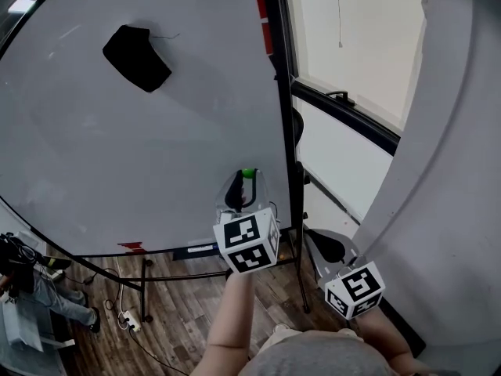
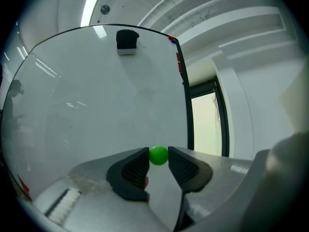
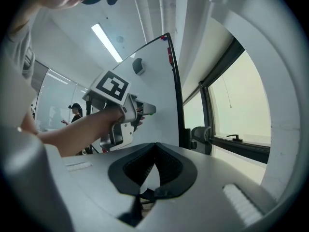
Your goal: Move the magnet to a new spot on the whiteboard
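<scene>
One green magnet [image 2: 158, 155] is pinched in the jaws of the left gripper [image 2: 158, 153] low on the whiteboard [image 2: 96, 105], the right gripper [image 3: 154, 146] closed and empty, so the grab looks done and the move remains.

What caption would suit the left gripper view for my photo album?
The left gripper pinches a small green magnet before the whiteboard, with a black eraser near its top edge.
</scene>
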Tool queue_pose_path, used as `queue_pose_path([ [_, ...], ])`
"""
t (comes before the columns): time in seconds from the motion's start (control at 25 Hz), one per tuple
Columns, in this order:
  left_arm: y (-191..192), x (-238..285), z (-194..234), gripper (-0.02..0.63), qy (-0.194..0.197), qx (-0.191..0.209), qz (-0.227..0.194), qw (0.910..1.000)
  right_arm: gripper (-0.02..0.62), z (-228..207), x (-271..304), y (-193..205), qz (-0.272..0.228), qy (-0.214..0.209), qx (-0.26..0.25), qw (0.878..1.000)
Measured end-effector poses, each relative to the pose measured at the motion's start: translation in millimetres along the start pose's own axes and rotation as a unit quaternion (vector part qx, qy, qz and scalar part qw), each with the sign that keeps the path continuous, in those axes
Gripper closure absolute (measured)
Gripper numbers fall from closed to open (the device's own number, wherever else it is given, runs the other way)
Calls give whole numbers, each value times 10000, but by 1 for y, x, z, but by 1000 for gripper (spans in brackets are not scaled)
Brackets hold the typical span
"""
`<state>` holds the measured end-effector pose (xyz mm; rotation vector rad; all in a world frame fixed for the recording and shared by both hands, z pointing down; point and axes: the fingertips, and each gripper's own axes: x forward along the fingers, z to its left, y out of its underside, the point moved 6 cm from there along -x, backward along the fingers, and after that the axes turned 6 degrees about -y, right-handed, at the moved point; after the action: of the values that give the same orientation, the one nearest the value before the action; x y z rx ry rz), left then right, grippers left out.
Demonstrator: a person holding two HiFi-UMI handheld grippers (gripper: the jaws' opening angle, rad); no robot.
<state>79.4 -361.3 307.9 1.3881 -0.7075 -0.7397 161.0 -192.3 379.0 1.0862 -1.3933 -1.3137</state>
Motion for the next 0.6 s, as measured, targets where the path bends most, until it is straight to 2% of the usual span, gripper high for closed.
queue_pose_path([
  [0.4,10,29,-14,474,-94,108,123,9998,595,-9,4,6,89,139,58,9998],
  [0.6,13,33,-19,474,-330,407,42,9986,595,-13,3,8,114,186,72,9997],
])
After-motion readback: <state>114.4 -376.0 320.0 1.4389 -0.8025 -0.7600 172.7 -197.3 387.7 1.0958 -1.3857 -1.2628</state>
